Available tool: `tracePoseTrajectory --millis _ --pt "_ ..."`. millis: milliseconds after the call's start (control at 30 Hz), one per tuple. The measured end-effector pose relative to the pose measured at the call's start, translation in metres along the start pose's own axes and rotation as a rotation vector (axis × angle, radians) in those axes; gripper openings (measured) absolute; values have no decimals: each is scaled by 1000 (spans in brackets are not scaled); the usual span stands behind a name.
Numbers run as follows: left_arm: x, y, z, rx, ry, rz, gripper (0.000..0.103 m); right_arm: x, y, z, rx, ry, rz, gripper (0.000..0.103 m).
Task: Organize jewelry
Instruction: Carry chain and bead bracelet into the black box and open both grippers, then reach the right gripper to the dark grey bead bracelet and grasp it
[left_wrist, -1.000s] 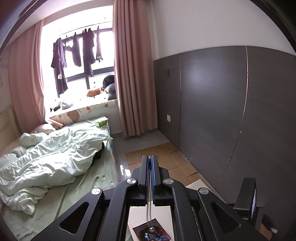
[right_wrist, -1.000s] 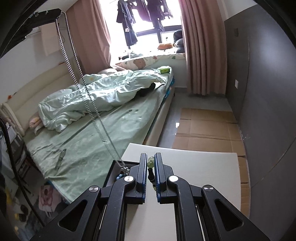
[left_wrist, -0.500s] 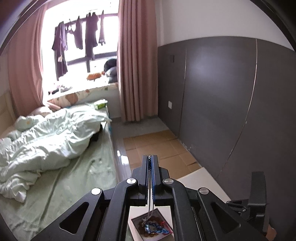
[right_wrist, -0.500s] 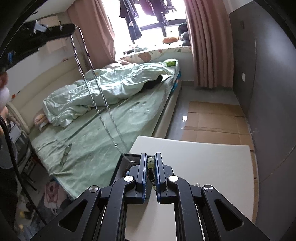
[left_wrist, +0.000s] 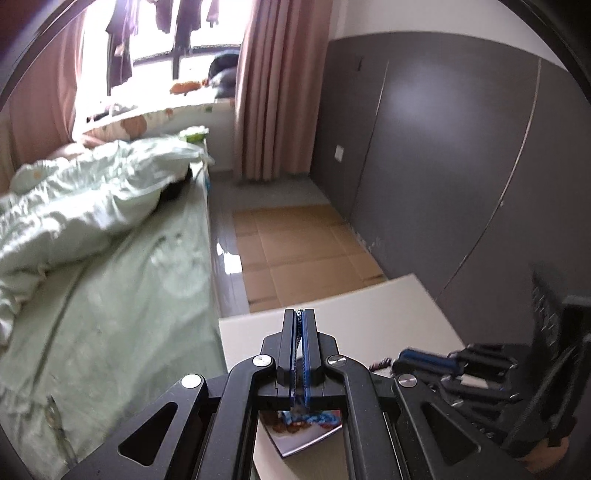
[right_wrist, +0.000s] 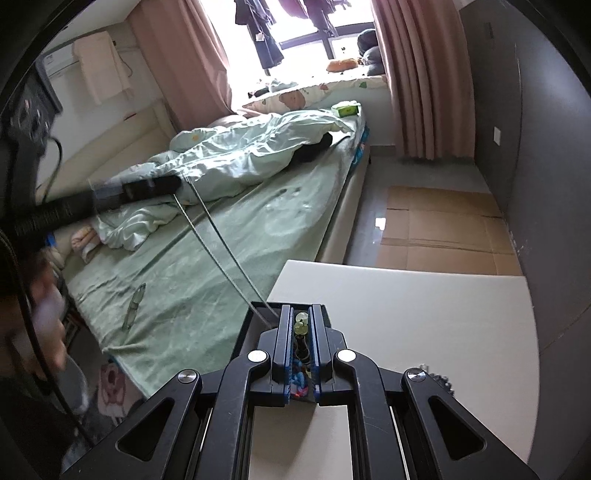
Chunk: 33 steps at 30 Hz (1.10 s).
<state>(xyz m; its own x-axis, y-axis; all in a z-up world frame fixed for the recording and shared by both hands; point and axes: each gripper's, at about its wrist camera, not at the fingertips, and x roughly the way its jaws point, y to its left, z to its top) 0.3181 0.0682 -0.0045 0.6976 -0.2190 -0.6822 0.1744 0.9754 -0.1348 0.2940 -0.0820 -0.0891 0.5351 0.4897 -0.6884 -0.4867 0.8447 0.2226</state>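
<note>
A bedroom with a green bed (right_wrist: 258, 229) beside a white worktop (right_wrist: 424, 295). The left tongs (left_wrist: 300, 314) are clamped on a silver chain (right_wrist: 218, 240), which runs taut down into a dark box (right_wrist: 258, 310) at the worktop's bed-side edge. The right tongs (right_wrist: 303, 310) pinch a green bead piece (right_wrist: 302, 322) over that box.

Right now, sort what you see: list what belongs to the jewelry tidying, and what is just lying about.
Part of the job:
- silver chain, pinched in the left gripper
- green bead piece in the right gripper
- black jewelry tray on the white table
- small chain lying on the table

Lying about:
- glasses on the bed
- green quilt
- flattened cardboard
</note>
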Motion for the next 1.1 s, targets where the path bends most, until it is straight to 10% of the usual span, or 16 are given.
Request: tracePoseTrajectory --millis 300,367,433,500,767,867,1100 --pt "48 19 -34 -82 126 -40 4 24 5 -1 17 35 33 9" --pt "54 26 -40 -111 147 -45 14 28 6 -2 21 42 41 9" --pt "54 32 -45 -133 141 -52 56 32 7 -2 26 51 51 9" --pt "47 37 -49 -145 106 -49 69 37 9 -3 28 59 58 9" --pt "40 51 -58 -176 105 -42 69 53 14 1 35 74 66 10" --pt "38 51 -60 -180 104 -42 69 54 12 0 53 87 91 52" --pt "36 32 -62 -156 86 -74 79 30 -10 -12 94 58 59 55"
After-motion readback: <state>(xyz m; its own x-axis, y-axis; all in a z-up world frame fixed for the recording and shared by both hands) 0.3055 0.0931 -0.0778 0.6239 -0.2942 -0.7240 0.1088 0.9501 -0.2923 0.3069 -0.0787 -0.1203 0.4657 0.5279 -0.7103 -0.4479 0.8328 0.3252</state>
